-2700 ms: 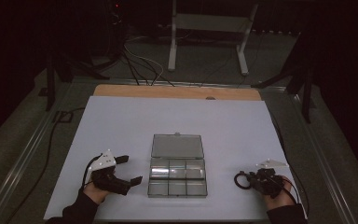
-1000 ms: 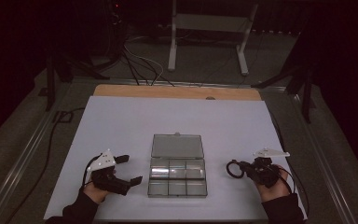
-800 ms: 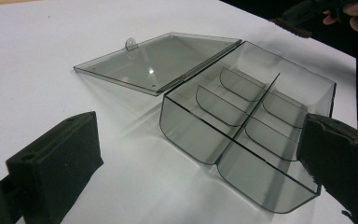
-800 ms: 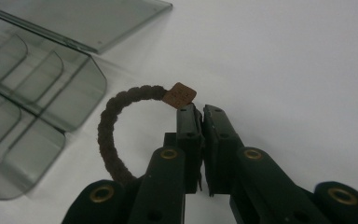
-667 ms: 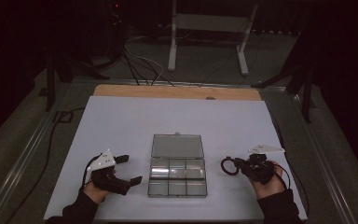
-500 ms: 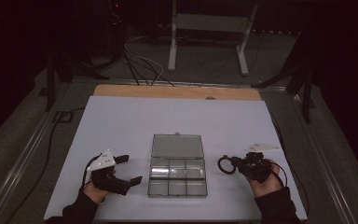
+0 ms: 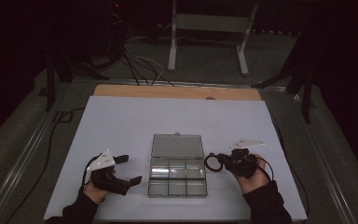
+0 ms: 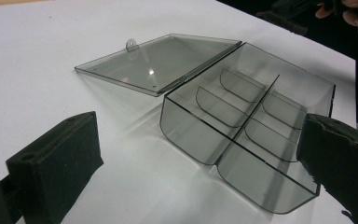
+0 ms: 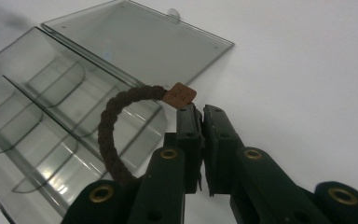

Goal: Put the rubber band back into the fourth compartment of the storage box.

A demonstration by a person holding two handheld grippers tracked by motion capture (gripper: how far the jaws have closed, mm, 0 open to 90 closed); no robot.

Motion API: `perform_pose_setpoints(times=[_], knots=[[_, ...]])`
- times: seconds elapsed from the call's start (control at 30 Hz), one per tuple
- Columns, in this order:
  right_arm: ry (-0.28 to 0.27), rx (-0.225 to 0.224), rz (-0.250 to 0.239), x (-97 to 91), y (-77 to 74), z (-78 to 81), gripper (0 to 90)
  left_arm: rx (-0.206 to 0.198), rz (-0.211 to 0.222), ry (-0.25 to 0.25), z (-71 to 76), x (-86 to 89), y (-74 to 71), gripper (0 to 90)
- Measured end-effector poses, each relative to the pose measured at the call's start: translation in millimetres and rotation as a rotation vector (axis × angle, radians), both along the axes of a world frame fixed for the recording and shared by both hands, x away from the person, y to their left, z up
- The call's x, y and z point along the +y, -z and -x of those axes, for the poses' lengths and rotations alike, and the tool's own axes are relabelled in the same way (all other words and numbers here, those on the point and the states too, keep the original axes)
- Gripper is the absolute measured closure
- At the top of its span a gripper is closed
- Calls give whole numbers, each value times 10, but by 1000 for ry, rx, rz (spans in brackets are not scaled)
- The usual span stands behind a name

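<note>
A clear grey plastic box with several compartments lies open in the middle of the white table, its lid laid flat behind it. My right gripper is shut on a dark brown braided hair tie with a small tan tag; the loop hangs just right of the box. The box and lid lie close in front of these jaws. My left gripper stands open left of the box, which lies between its fingers, untouched.
The white table top has bare room behind and to both sides of the box. A wooden strip runs along its far edge. Cables and a metal stand lie on the dark floor beyond.
My right gripper has carried the hair tie leftward, from near the table's right edge to just beside the box. The left gripper and the box have stayed put.
</note>
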State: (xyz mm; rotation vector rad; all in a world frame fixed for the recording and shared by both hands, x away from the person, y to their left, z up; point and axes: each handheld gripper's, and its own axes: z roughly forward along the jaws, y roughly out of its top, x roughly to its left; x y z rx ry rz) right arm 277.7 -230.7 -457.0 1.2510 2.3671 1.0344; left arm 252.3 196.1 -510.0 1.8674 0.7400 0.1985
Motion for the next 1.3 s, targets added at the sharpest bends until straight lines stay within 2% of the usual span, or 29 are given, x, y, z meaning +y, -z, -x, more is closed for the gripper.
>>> perform_pose_setpoints(times=[0.93,1.3], knots=[[-135,3,8,567,-19,-31,851,0,-2,0,8,-1,-2,7],[-158,2,7,664,-38,-29,851,-1,2,2,8,1,-6,7]])
